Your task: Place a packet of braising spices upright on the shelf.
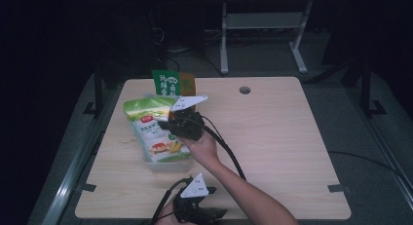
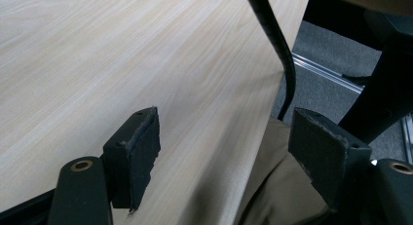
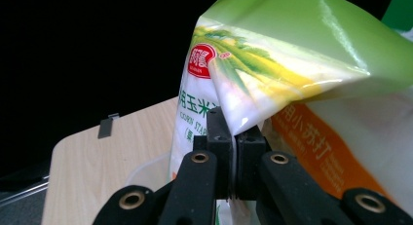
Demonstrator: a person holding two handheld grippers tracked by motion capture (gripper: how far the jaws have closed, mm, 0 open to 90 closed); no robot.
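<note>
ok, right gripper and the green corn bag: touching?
Touching. In the right gripper view the right gripper has its jaws pinched shut on the edge of the green corn bag, with no gap visible.

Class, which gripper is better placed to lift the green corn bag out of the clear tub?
Right. The right gripper is already shut on the corn bag; the left gripper is open at the table's near edge.

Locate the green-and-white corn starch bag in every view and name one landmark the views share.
High view: the corn starch bag lies left of centre in a clear container, the right gripper at its right edge.
Left gripper view: open jaws over the bare table by its edge; look for the bag elsewhere.
Right gripper view: the bag fills the upper right, its edge pinched between the shut jaws.
Shared landmark: the light wooden table.
</note>
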